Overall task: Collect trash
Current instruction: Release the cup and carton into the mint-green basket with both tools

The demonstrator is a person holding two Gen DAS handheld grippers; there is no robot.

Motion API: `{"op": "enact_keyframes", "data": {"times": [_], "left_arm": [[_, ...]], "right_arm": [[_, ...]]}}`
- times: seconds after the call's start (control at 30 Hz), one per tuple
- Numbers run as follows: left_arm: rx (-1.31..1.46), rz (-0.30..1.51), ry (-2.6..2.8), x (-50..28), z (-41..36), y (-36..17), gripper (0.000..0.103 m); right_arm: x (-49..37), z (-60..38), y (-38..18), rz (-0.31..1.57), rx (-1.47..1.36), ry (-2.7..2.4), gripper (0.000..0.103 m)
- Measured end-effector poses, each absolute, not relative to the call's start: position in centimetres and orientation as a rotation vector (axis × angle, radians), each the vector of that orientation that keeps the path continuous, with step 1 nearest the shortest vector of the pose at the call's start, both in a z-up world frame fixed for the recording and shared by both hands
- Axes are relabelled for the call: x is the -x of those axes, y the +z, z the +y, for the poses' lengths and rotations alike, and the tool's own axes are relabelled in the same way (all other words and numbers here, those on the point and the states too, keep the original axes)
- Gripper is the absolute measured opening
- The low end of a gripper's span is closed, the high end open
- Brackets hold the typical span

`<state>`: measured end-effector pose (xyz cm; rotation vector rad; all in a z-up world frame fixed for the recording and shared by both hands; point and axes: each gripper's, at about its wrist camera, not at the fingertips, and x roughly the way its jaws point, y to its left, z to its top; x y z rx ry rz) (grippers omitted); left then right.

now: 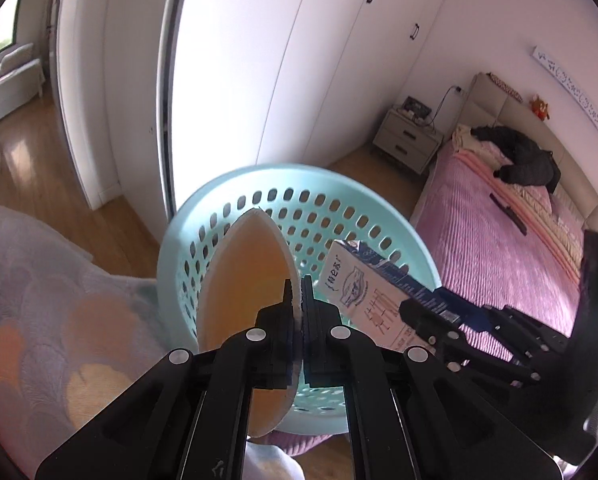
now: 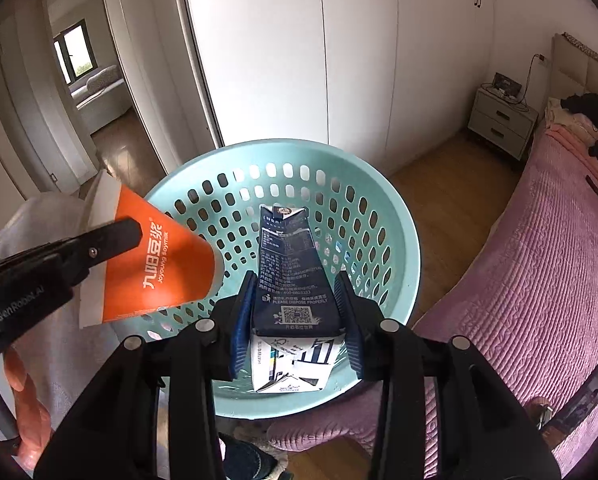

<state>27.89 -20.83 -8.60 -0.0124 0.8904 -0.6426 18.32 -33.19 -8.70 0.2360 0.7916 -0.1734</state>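
A light blue perforated basket (image 1: 319, 188) (image 2: 379, 184) sits below both grippers. My left gripper (image 1: 298, 296) is shut on the rim of a flattened orange paper cup (image 1: 243, 292), held over the basket's left side; the cup also shows in the right wrist view (image 2: 159, 264) with the left gripper (image 2: 111, 240) on it. My right gripper (image 2: 295, 316) is shut on a dark blue and white milk carton (image 2: 287, 272), held over the basket's middle. The carton (image 1: 363, 296) and right gripper (image 1: 427, 312) show at right in the left wrist view.
A bed with a pink cover (image 1: 499, 240) (image 2: 539, 272) stands at right, dark clothes (image 1: 523, 152) on it. White wardrobe doors (image 2: 279, 60) rise behind the basket. A nightstand (image 1: 409, 136) stands in the corner. An open doorway (image 2: 87, 80) is at left. Wood floor (image 1: 51, 184).
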Motion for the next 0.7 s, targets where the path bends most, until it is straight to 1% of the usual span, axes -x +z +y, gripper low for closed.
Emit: {"op": "enact_keyframes", "data": {"times": [0.1,0.13,0.17,0.2,0.23,0.27,0.3,0.37,0.5,0.7], "left_arm": [[-0.006,0.913,-0.637,-28.4,-21.1,-9.4,0.002],[-0.007,0.916,-0.635,-28.4,-20.9,-9.3,0.008],[-0.005,0.917,-0.638,-28.2,-20.8,-9.2,0.024],[-0.004,0.909,-0.636,-28.0,-21.1,-8.9,0.033],[-0.010,0.889,-0.624,-27.7,-20.7,-8.6,0.047],[-0.014,0.878,-0.618,-27.4,-21.4,-8.3,0.054],[-0.015,0.870,-0.621,-27.2,-21.1,-8.1,0.054],[-0.008,0.864,-0.629,-26.6,-20.8,-7.5,0.055],[0.008,0.826,-0.621,-24.9,-19.2,-6.0,0.057],[0.051,0.716,-0.573,-21.0,-14.6,-2.5,0.065]], "right_arm": [[-18.2,-33.6,-8.6,0.786,-0.245,-0.171,0.037],[-18.2,-33.7,-8.6,0.790,-0.245,-0.172,0.037],[-18.3,-33.7,-8.7,0.792,-0.249,-0.168,0.037],[-18.3,-33.9,-8.7,0.793,-0.253,-0.166,0.038],[-18.4,-34.1,-8.7,0.794,-0.255,-0.171,0.039],[-18.4,-34.3,-8.6,0.793,-0.258,-0.176,0.043],[-18.3,-34.3,-8.5,0.789,-0.264,-0.178,0.047],[-18.0,-34.5,-8.3,0.774,-0.279,-0.172,0.049],[-17.1,-34.3,-7.3,0.734,-0.295,-0.159,0.049],[-15.7,-32.3,-4.7,0.658,-0.291,-0.099,0.049]]}}
